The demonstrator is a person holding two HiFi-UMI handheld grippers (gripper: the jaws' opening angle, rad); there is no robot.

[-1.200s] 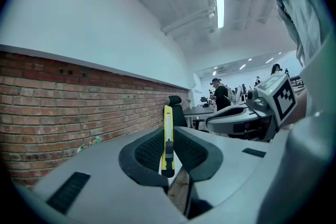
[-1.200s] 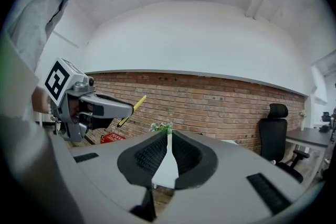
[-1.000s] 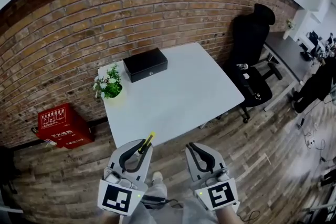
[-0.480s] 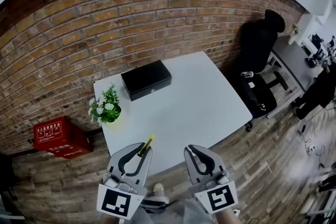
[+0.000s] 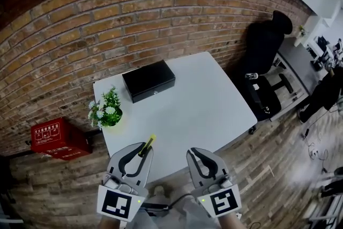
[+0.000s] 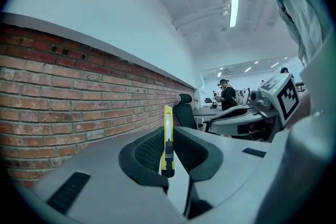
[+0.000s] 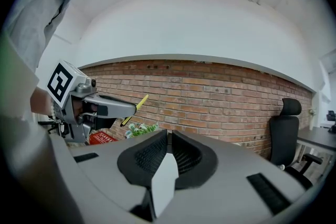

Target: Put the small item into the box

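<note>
My left gripper (image 5: 140, 153) is clamped on a slim yellow cutter (image 5: 148, 145) with a black slider. In the left gripper view the cutter (image 6: 167, 140) stands upright between the two ribbed pads, its upper end rising above them. From the head view it pokes forward and up out of the jaws, over the near edge of the white table (image 5: 206, 104).

My right gripper (image 5: 193, 154) hangs just beside the left one, level with it, short of the table edge. Its jaws are pressed together with nothing between them, as the right gripper view shows (image 7: 169, 135). That same view catches the left gripper (image 7: 89, 105) off to the side, the cutter (image 7: 135, 108) slanting from its tip.

The black box (image 5: 149, 80) sits at the far end of the table, close against the brick wall (image 5: 134, 13), lid down — well apart from the cutter. A small potted plant (image 5: 107, 110) with white flowers stands at the table's far-left corner, near the box but not touching it.

On the wooden floor (image 5: 257, 169) left of the table rests a red case (image 5: 56, 139) with white print. A black office chair (image 5: 265, 67) stands off the table's right side — its high back shows again in the right gripper view (image 7: 286, 128).
</note>
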